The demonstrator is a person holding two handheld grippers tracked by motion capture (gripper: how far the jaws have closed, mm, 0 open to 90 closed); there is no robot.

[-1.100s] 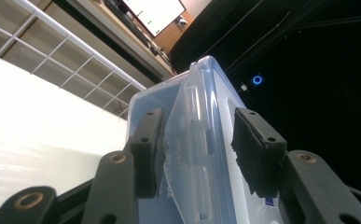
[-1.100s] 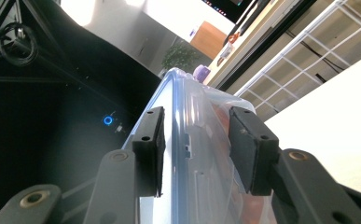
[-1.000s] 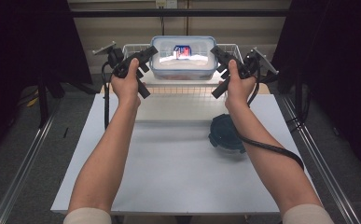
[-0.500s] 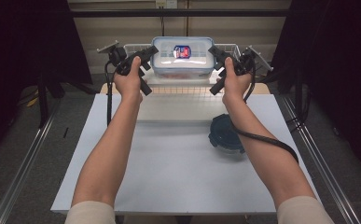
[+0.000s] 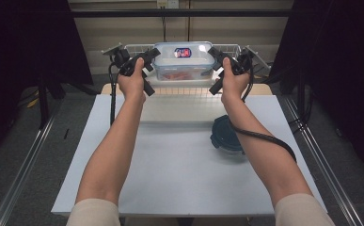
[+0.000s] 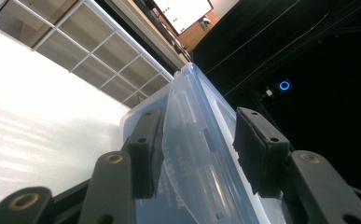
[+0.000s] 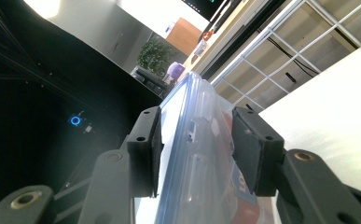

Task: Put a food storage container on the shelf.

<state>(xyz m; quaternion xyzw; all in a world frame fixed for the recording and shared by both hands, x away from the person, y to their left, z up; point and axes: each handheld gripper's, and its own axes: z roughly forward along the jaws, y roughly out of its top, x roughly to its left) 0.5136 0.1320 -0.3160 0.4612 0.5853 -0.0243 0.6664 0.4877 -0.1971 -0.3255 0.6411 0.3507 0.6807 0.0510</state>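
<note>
1. High view: a clear lidded container (image 5: 183,61) sits at the far edge of the counter (image 5: 170,165), inside a white wire rack (image 5: 179,89).
2. Left hand-held gripper (image 5: 147,59) is at the container's left end, right hand-held gripper (image 5: 216,59) at its right end.
3. Left gripper view: the jaws straddle the lid's side latch (image 6: 192,140); one pad lies against the container, the other stands clear.
4. Right gripper view: the jaws bracket the blue-rimmed lid edge (image 7: 187,140), partly open, a gap at both pads; no grip.
5. A dark round lid (image 5: 226,134) lies near the counter's right edge.
</note>
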